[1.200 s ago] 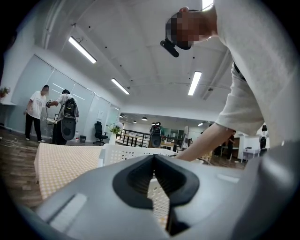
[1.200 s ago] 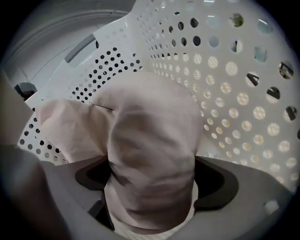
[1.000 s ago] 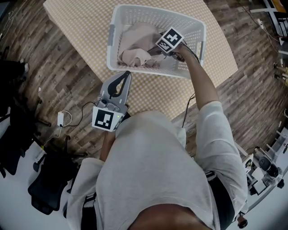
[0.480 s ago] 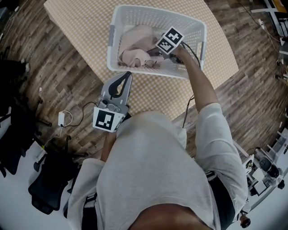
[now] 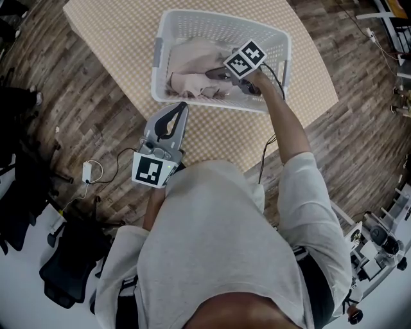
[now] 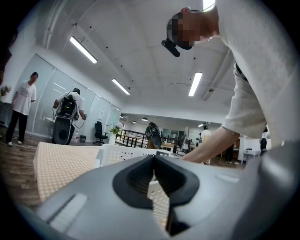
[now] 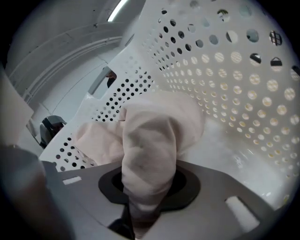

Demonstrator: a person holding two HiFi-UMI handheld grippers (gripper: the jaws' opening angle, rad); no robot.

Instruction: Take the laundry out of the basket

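r gripper point(image 5: 214, 72) was wide, now closing on laundry point(image 7: 149, 140) in basket point(image 5: 221, 20); l gripper point(image 5: 180, 108) pinched closed, empty.

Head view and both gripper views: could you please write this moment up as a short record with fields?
basket: white, perforated, standing on the checkered table
laundry: beige, bunched inside the basket
right gripper: inside the basket, fingers closing on a fold of the laundry
left gripper: outside the basket, near its front wall, fingers together, empty
task: laundry not yet lifted out
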